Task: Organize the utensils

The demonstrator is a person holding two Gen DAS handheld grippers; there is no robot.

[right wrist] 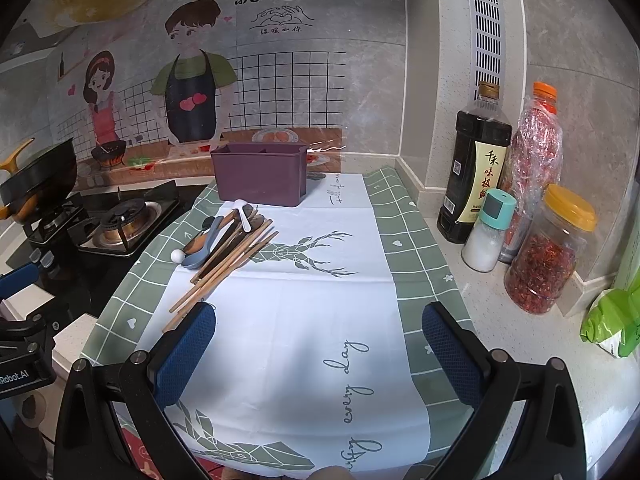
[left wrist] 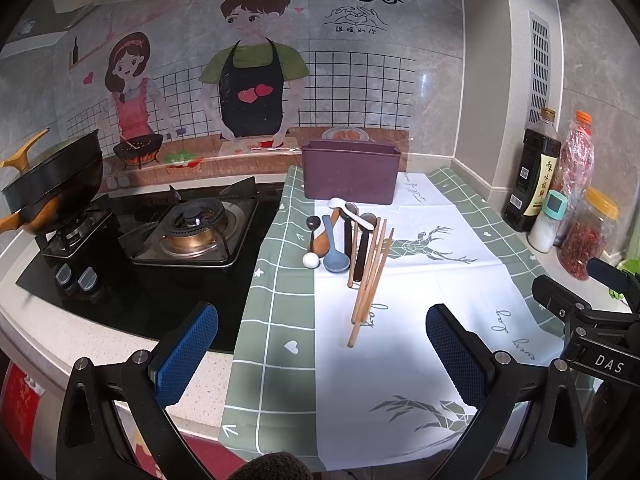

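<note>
Kitchen surface [right wrist: 500, 344] beside a gas stove [left wrist: 192, 232], covered by a green-and-white cloth [left wrist: 400, 360]; cartoon mural on the back wall. Utensil pile [left wrist: 348, 240] is noted on the cloth, just in front of a purple holder [left wrist: 350, 172] that stands upright at the far edge of the cloth. Pile contents: wooden chopsticks [left wrist: 370, 280], a blue spoon [left wrist: 334, 254], a white spoon [left wrist: 352, 212], a brown wooden spoon [left wrist: 324, 236], dark-handled pieces and a small white ball-ended item [left wrist: 311, 261]; exact count cannot be told. Items are touching and partly overlapped. The long axis of the chopsticks runs roughly from the holder toward the cameras; in the left wrist view it is close to straight ahead, in the right wrist view it is skewed, near ends pointing to the lower left. Left gripper [left wrist: 322, 350] is seen with fingers spread wide and empty, the pile lying dead ahead between the finger lines, the near chopstick tips closest. Right gripper [right wrist: 318, 350] is likewise spread wide and empty; the pile [right wrist: 224, 244] lies ahead and to its left, chopstick tips just beside the left finger [right wrist: 184, 356]. Nothing is yet placed in the holder [right wrist: 260, 176]. Judgement: left gripper is better aligned for a first pick. Sauce bottle [right wrist: 474, 168], salt shaker [right wrist: 488, 232] and chilli jar [right wrist: 548, 252] are recorded at far right, well apart from the pile.
</note>
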